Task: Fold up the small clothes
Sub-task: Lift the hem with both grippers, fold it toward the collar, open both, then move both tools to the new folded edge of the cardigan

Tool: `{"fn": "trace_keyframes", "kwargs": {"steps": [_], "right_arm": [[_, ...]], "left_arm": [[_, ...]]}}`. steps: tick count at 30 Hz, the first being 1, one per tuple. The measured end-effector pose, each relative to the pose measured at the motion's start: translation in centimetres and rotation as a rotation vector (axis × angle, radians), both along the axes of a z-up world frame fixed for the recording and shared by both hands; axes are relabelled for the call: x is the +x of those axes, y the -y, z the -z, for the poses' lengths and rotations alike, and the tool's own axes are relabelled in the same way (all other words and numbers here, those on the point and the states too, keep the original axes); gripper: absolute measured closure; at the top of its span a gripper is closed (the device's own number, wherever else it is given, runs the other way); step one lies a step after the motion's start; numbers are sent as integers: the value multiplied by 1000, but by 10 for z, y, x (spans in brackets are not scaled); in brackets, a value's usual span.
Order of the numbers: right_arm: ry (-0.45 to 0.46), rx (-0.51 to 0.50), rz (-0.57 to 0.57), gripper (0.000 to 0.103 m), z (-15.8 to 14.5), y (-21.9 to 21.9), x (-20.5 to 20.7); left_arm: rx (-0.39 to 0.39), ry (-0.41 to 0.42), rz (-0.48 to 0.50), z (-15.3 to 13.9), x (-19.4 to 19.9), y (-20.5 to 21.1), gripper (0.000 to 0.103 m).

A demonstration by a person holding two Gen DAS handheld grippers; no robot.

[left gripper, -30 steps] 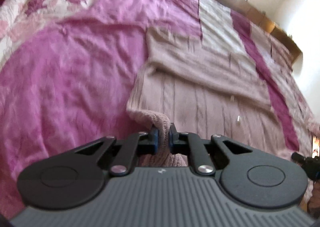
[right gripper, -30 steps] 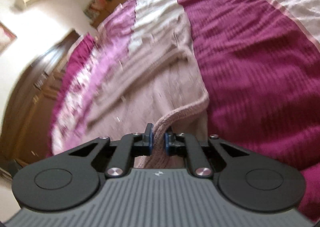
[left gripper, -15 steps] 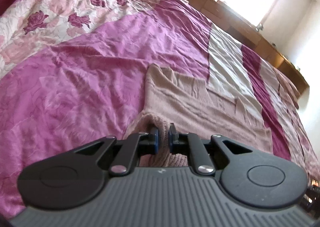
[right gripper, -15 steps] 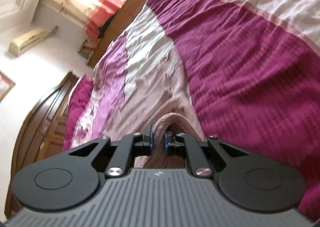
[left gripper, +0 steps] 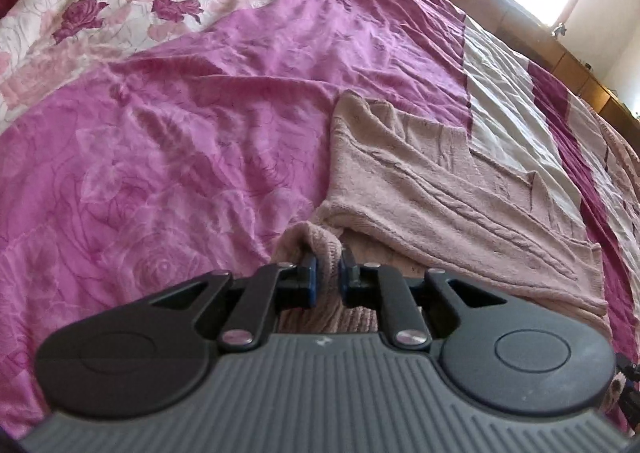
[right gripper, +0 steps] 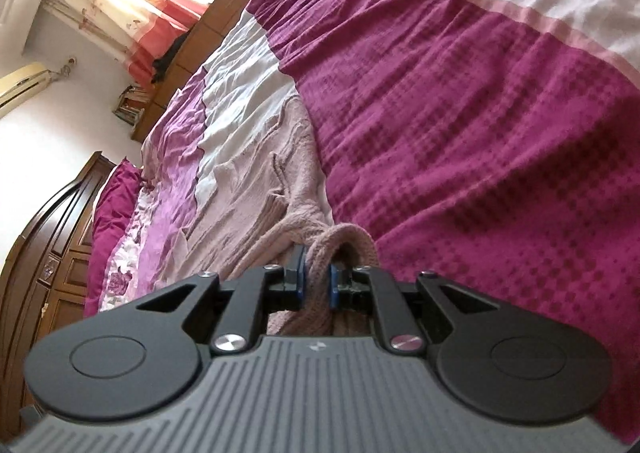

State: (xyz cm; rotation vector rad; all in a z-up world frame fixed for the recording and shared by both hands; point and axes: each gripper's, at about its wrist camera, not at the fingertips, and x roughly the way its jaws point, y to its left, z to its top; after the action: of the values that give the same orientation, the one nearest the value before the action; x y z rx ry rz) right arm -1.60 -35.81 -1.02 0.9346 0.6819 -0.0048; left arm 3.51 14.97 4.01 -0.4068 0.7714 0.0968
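Sweater (left gripper: 420, 189) in both tongs (left gripper: 327, 281) (right gripper: 316, 282)

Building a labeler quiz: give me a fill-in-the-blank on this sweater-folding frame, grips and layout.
1. The left gripper is shut on the knit edge of the pink ____.
2. The right gripper is ____ on a ribbed edge of the sweater.
3. The sweater lies on a ____.
4. In the left wrist view, the floral strip of the bedspread is printed with ____.

Missing words: sweater; shut; bedspread; roses
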Motion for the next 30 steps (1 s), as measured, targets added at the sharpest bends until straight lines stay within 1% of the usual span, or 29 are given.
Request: {"fn": "trace_keyframes", "kwargs": {"steps": [3, 5, 6, 7, 8, 10, 12, 18, 20, 23, 30], "right_arm": [[-7, -8, -12, 77, -8, 0, -4], [-9, -51, -24, 65, -16, -3, -10], [-11, -83, -29, 63, -22, -5, -13], [-13, -114, -30, 58, -26, -8, -16], [-17, -142, -30, 55, -31, -9, -20], [-28, -175, -34, 54, -40, -12, -27], [-32, -181, -44, 54, -45, -14, -35], [-26, -113, -92, 53, -52, -24, -49], [-29, -102, -112, 51, -51, -27, -47], [-40, -116, -123, 49, -49, -33, -45], [-83, -116, -148, 48, -36, -44, -32]], "left_arm": [[4, 5, 18, -4, -3, 1, 85], [6, 6, 31, -6, -5, 2, 83], [6, 5, 38, -7, -7, 2, 78], [7, 6, 46, -8, -10, 3, 72], [12, 7, 53, -10, -13, 4, 70], [27, 9, 75, -12, -19, 6, 68], [32, 3, 91, -13, -24, 8, 68], [49, -20, 126, -11, -34, 15, 68], [58, -26, 136, -10, -34, 17, 68], [62, -39, 139, -5, -31, 17, 68], [56, -62, 140, 6, -22, 17, 68]]}}
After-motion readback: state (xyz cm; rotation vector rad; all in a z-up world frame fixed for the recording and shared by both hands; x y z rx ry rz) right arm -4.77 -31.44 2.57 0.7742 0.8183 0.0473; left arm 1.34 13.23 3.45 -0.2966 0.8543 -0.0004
